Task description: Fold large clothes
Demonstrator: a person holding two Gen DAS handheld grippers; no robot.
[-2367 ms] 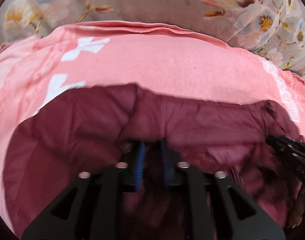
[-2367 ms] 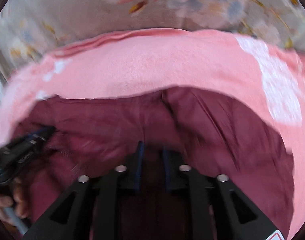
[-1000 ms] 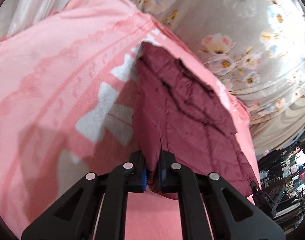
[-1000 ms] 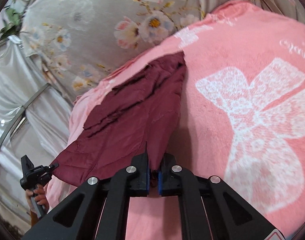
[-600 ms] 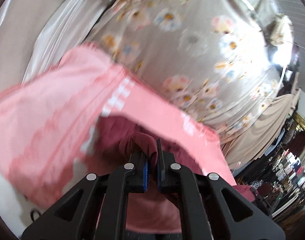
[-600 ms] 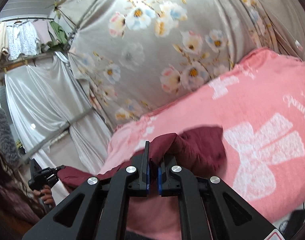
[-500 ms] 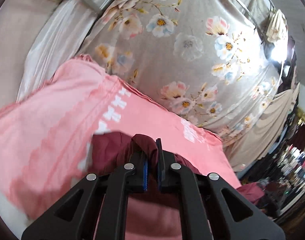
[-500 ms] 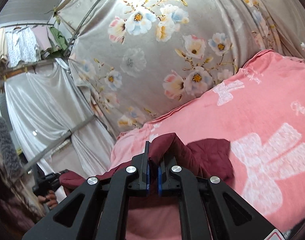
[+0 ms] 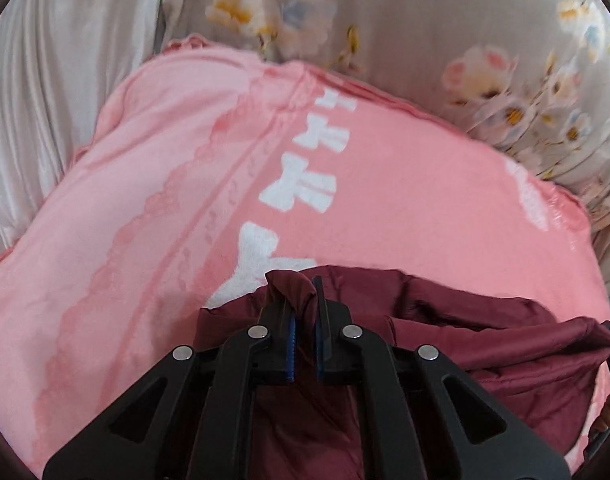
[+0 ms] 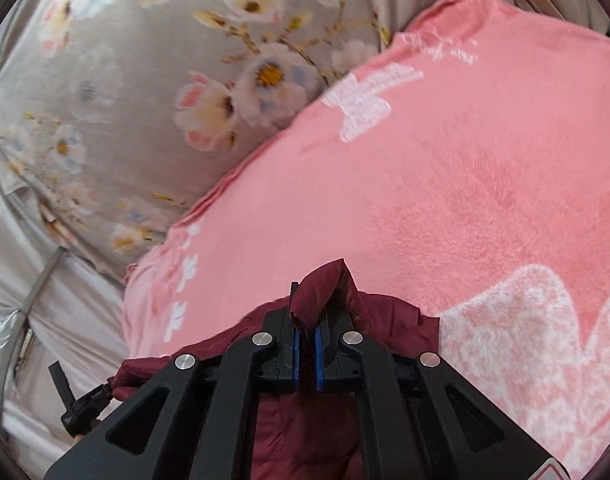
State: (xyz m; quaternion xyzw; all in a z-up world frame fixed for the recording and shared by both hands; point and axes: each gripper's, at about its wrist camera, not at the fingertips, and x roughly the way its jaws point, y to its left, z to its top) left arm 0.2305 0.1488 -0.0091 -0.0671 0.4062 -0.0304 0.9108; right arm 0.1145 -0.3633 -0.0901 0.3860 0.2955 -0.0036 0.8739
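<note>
I see both clamped: left gripper (image 9: 303,312) and right gripper (image 10: 307,312) each pinch a fold of the maroon jacket (image 9: 485,344), which hangs between them over the pink blanket's (image 9: 405,184) near edge.

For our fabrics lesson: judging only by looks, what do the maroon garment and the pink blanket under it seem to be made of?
Maroon garment: probably a thin synthetic like nylon or polyester, going by its slight sheen and crisp, puffy creases.
Pink blanket: looks like plush fleece, matte and fuzzy, with visible nap and white bow patterns.
</note>
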